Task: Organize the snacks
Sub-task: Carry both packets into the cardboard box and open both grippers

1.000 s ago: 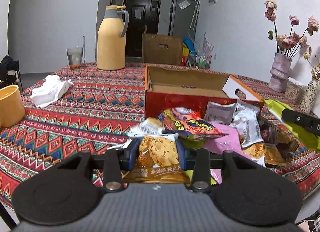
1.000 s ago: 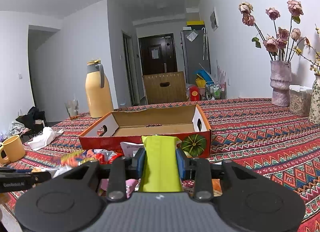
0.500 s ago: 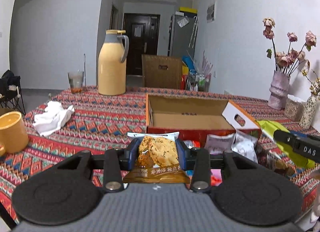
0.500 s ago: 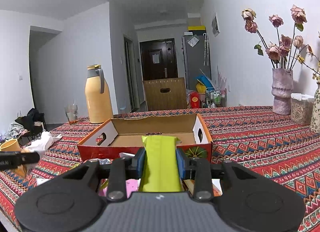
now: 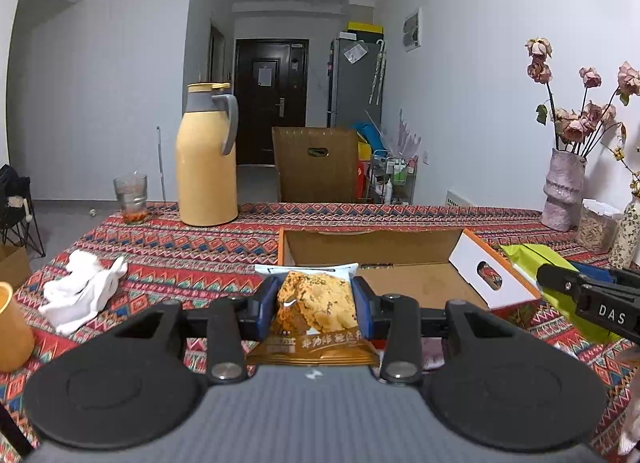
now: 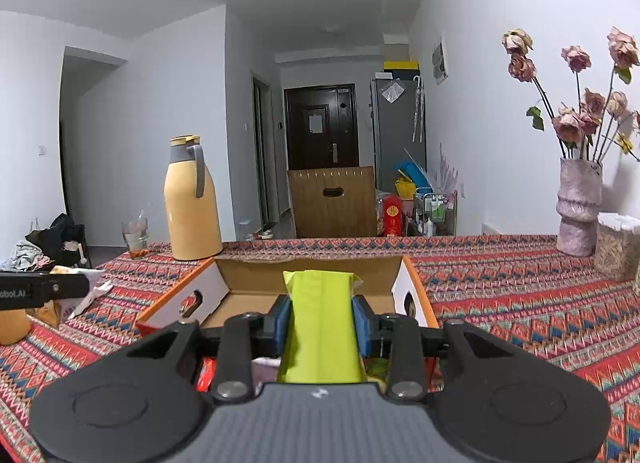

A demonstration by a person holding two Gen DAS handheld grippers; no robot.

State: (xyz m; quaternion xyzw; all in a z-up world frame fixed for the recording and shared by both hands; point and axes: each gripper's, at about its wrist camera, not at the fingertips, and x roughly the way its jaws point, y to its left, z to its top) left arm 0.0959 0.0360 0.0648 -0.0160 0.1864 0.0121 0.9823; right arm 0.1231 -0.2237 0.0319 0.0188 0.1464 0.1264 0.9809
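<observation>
Box (image 6: 308, 277) open ahead; left gripper (image 5: 316, 297) jaws clamp cookie packet (image 5: 316, 303), right gripper (image 6: 322, 313) jaws clamp green packet (image 6: 322, 319) (near rim).

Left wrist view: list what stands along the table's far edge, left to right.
Clear drinking glass → tall yellow thermos jug with grey handle → pale pink ceramic vase of dried roses → clear lidded container of grain.

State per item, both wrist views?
left hand-held gripper: shut on cookie packet
right hand-held gripper: shut on green packet
cardboard box: open, visible floor bare
thermos: upright, lid on
glass: upright, reddish dregs
</observation>
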